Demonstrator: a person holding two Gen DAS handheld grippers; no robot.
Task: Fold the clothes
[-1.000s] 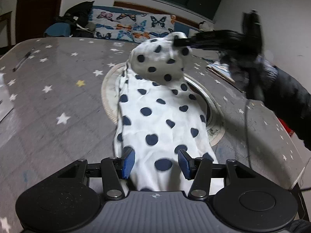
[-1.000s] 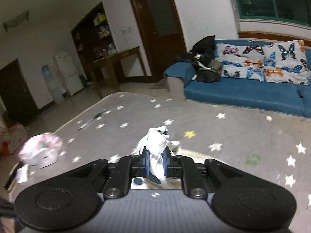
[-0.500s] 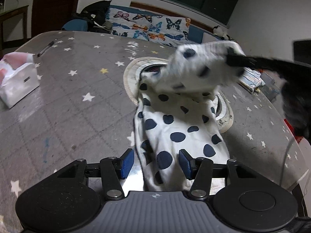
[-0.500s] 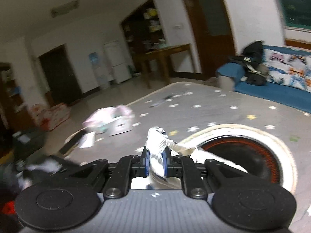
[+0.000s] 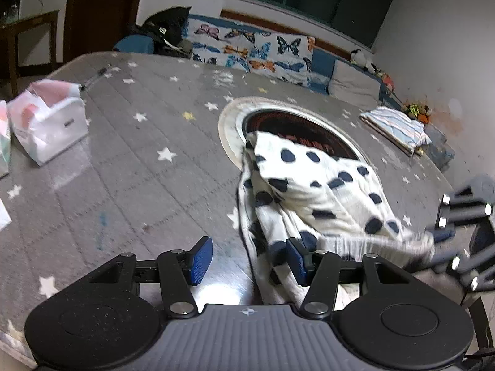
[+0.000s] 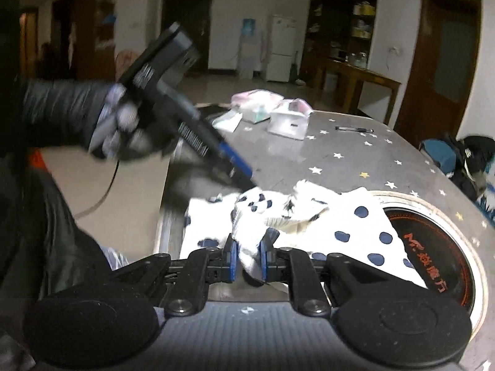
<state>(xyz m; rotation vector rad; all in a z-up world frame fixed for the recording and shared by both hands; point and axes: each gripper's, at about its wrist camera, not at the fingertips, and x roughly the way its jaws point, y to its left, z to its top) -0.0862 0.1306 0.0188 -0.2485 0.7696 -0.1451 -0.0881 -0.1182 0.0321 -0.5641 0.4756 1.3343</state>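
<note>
A white garment with navy polka dots [image 5: 309, 185] lies on the grey star-print table [image 5: 139, 170], folded over itself, its far part across a round inset. My left gripper [image 5: 249, 259] is open at the near edge; its right finger touches the garment's left border, its left finger is over bare table. My right gripper [image 6: 247, 256] is shut on a bunched edge of the polka-dot garment [image 6: 355, 225]. In the left wrist view the right gripper [image 5: 433, 241] pulls that edge at the near right. The left gripper [image 6: 241, 176], blurred and held by a gloved hand [image 6: 123, 123], hovers behind the cloth.
A round burner inset [image 5: 294, 123] sits mid-table. White boxes and bags [image 5: 46, 123] stand at the left, a folded striped cloth [image 5: 396, 126] at the far right, a pen [image 6: 354, 129] far off. A sofa with butterfly cushions [image 5: 253, 49] is behind. The table's near edge is close.
My right gripper has carried the garment's far end from high over the table down to the near right edge, folding it over. My left gripper has shifted left, staying open.
</note>
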